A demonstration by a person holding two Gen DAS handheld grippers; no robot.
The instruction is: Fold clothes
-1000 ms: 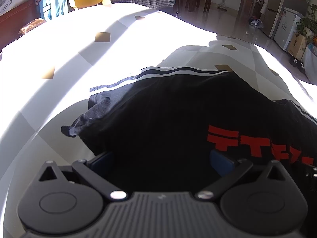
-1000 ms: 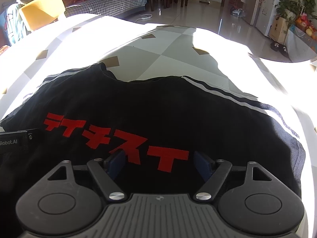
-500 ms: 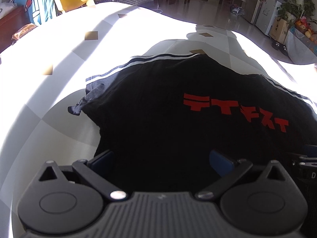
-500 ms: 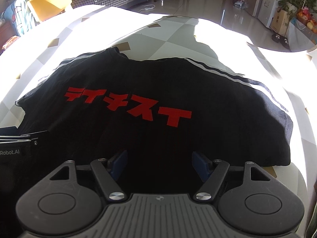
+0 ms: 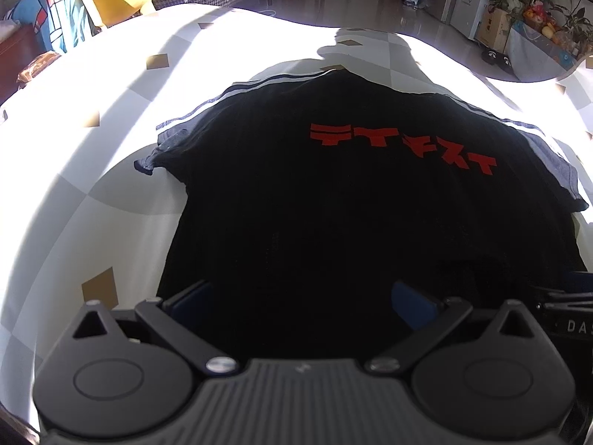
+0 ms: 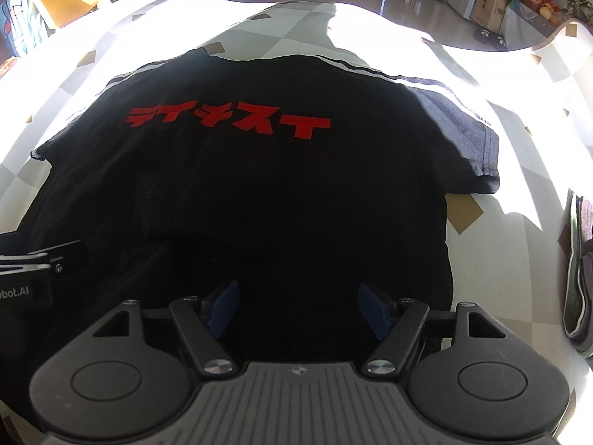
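As the shirt lies spread flat, progress: no fold made yet; every fold is left.
Shirt: black T-shirt (image 6: 259, 193), red lettering (image 6: 228, 122), white-striped sleeves at 10 and 2 o'clock, on checked tablecloth (image 5: 92, 170).
Left gripper (image 5: 300, 296): jaws apart, empty.
Right gripper (image 6: 298, 307): jaws apart, empty.

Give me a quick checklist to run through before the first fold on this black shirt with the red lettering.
1. Black shirt spread out on the table: ok.
2. Right sleeve lying flat: ok.
3. Left sleeve lying flat: not ok, its tip is bunched.
4. Left claw open, nothing between the pads: ok.
5. Right claw open, nothing between the pads: ok.
6. Near hem lying straight: cannot tell, hidden below both claws.
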